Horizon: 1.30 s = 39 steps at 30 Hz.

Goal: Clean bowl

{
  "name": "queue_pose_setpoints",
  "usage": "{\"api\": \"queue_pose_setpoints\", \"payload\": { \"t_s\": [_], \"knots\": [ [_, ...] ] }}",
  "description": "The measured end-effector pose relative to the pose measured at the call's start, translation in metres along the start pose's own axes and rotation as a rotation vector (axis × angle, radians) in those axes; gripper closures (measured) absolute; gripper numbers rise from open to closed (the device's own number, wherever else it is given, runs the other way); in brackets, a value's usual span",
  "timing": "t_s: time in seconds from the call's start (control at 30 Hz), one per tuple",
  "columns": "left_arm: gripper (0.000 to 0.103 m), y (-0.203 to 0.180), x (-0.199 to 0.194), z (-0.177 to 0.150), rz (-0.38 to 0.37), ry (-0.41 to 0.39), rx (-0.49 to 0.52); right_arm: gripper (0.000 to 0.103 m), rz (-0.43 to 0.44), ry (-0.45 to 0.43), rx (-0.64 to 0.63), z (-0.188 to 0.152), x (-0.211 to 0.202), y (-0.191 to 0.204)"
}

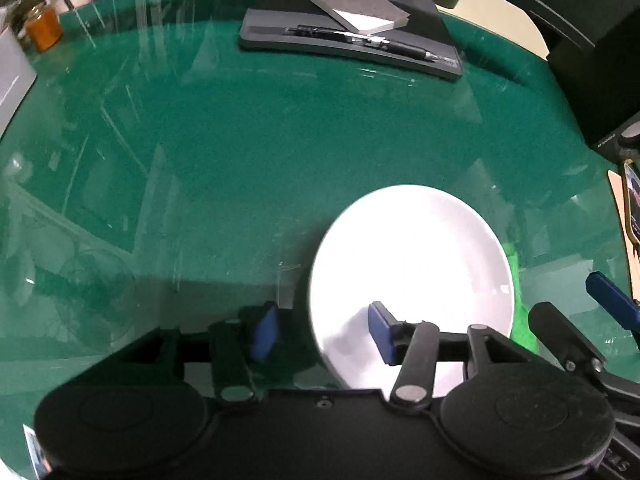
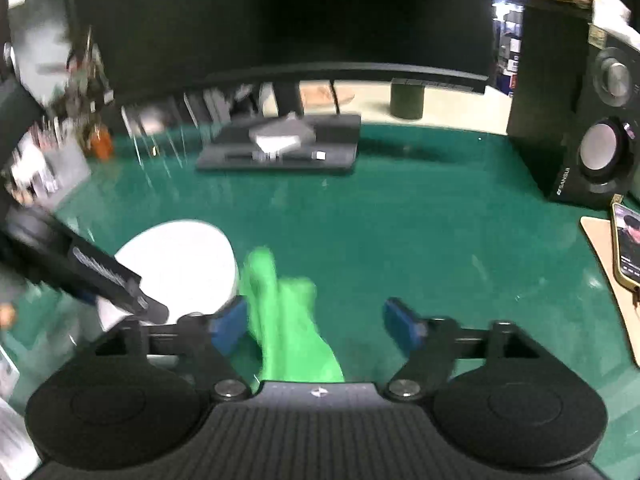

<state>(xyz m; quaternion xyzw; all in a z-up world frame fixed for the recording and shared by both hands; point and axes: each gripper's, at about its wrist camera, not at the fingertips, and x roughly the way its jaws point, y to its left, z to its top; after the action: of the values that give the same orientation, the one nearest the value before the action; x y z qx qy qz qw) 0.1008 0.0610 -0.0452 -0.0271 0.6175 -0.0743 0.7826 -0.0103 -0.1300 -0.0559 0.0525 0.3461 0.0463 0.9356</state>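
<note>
Nearest to me, the left claw (image 1: 322,330) stands partly open astride the near rim of the white bowl (image 1: 412,276): one blue pad hangs over the bowl's inside, the other outside on the green surface (image 1: 280,140), and neither seems to press the rim. It has hold of nothing.

Just beside it, the right claw (image 2: 316,326) stands wide open. The green cloth (image 2: 288,320) lies loose between its pads, slumped on the surface and touching the bowl's side; nothing is gripped.

So the bowl sits on the surface at the near edge, with the cloth against its right flank. My guess is that the wiping is over or paused, since both claws are slack. If wiping remains, the next move calls for the right claw to close on the cloth and the left to clamp the rim so the bowl cannot skid on the glossy top. If not, both can simply back away.

By count: one bowl, one cloth, two claws.

Further off lies one dark tray (image 1: 348,46) carrying one pen (image 1: 360,38) and one grey pad of paper (image 1: 360,12). To the right, one phone (image 2: 628,244) rests on a pale board, with one black speaker (image 2: 592,120) behind it. At the far left stands one amber jar (image 1: 44,26), and one dark monitor (image 2: 280,20) rises at the back.
</note>
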Motion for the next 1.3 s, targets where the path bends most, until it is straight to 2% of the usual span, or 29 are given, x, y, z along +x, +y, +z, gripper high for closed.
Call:
{"api": "queue_pose_setpoints", "payload": {
  "t_s": [0.27,0.4,0.57,0.63,0.67,0.7,0.77,0.8,0.87,0.93,1.07,1.1,1.17,1.3],
  "knots": [
    [0.049,0.022,-0.009,-0.016,0.014,0.020,-0.026,0.013,0.017,0.061,0.056,-0.004,0.006,0.001],
    [0.046,0.032,-0.012,-0.024,0.027,0.017,-0.044,0.002,0.000,0.061,0.040,-0.005,0.003,0.003],
    [0.045,0.037,-0.019,-0.038,0.048,-0.022,-0.058,0.001,-0.004,0.075,0.023,-0.001,-0.004,0.004],
    [0.041,0.031,-0.029,-0.045,0.053,-0.072,-0.040,0.001,-0.026,0.090,0.019,0.003,-0.007,0.005],
    [0.035,0.028,-0.036,-0.048,0.053,-0.098,-0.028,0.001,-0.039,0.099,0.018,0.004,-0.008,0.006],
    [0.022,0.024,-0.042,-0.052,0.052,-0.123,-0.016,0.001,-0.044,0.109,0.020,0.007,-0.010,0.004],
    [0.010,0.015,-0.058,-0.058,0.042,-0.178,0.000,0.001,-0.048,0.155,0.047,0.014,-0.011,0.003],
    [0.007,0.008,-0.071,-0.062,0.029,-0.215,0.019,0.000,-0.049,0.179,0.061,0.017,-0.012,0.002],
    [0.001,0.001,-0.077,-0.066,0.016,-0.237,0.033,0.000,-0.063,0.240,0.101,0.025,-0.009,0.000],
    [0.001,-0.009,-0.082,-0.068,0.000,-0.248,0.051,0.000,-0.069,0.297,0.165,0.029,-0.007,-0.002],
    [0.001,-0.022,-0.089,-0.069,0.051,-0.250,0.063,0.000,-0.100,0.377,0.265,0.032,-0.005,-0.005],
    [0.001,-0.024,-0.089,-0.070,0.086,-0.229,0.049,0.000,-0.121,0.394,0.255,0.033,-0.005,-0.001],
    [0.001,-0.025,-0.084,-0.066,0.110,-0.219,0.033,0.000,-0.166,0.440,0.193,0.032,-0.005,0.009],
    [0.001,-0.025,-0.089,-0.069,0.155,-0.219,-0.002,0.001,-0.194,0.442,0.149,0.026,-0.010,0.019]
  ]
}}
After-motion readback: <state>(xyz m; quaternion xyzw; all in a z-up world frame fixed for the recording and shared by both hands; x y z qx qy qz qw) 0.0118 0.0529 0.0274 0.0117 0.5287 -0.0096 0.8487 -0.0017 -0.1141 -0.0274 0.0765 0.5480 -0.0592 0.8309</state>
